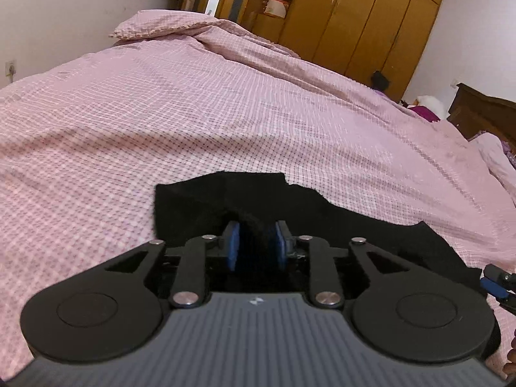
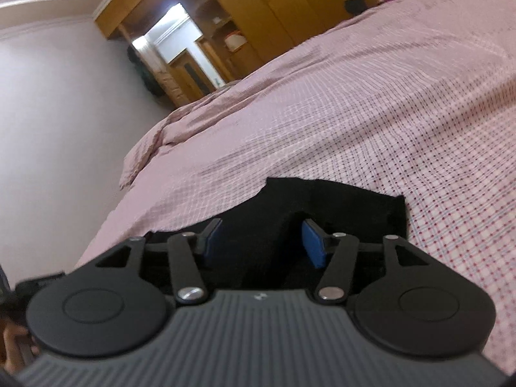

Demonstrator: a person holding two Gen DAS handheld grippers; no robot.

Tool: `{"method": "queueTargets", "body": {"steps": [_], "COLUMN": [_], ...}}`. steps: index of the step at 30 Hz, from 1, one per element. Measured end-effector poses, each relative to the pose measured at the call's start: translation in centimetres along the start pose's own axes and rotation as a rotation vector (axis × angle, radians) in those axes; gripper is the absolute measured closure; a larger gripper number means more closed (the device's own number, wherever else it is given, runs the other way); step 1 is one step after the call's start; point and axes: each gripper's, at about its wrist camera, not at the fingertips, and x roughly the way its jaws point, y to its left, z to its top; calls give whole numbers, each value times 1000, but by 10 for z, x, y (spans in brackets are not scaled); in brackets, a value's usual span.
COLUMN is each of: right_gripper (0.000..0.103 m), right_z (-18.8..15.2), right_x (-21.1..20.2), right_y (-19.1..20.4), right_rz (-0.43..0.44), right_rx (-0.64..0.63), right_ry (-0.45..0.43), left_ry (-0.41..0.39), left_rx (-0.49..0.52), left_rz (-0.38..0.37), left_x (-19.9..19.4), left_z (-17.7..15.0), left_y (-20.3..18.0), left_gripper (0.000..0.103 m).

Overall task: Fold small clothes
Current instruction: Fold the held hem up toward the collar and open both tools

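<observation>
A small black garment lies on the pink checked bedspread. In the left wrist view my left gripper has its blue pads pinched on a raised fold of the black cloth near the garment's left end. In the right wrist view the same garment lies under my right gripper, whose blue pads stand apart with a ridge of black cloth between them, not squeezed. The tip of the right gripper shows at the right edge of the left wrist view.
The bed is wide, with a pillow at its far left end. A wooden wardrobe and an open doorway stand beyond the bed. A dark wooden headboard is at the right.
</observation>
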Motion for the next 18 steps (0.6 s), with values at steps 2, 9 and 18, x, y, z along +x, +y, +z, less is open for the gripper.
{"method": "queueTargets", "body": {"steps": [2, 9, 18], "right_gripper": [46, 46, 48], "right_z": [-2, -21, -12], "right_x": [-9, -4, 38], "right_y": [5, 13, 18], "right_rz": [6, 141, 162], "right_rx": [-16, -4, -24], "right_ry": [15, 158, 190], "left_ry": [8, 121, 124], "left_rx": [11, 5, -29], "left_rz": [-30, -203, -206], "left_x": [-13, -15, 46], "left_z": [-2, -24, -11], "left_y": [1, -10, -18], "left_gripper": [67, 59, 59]}}
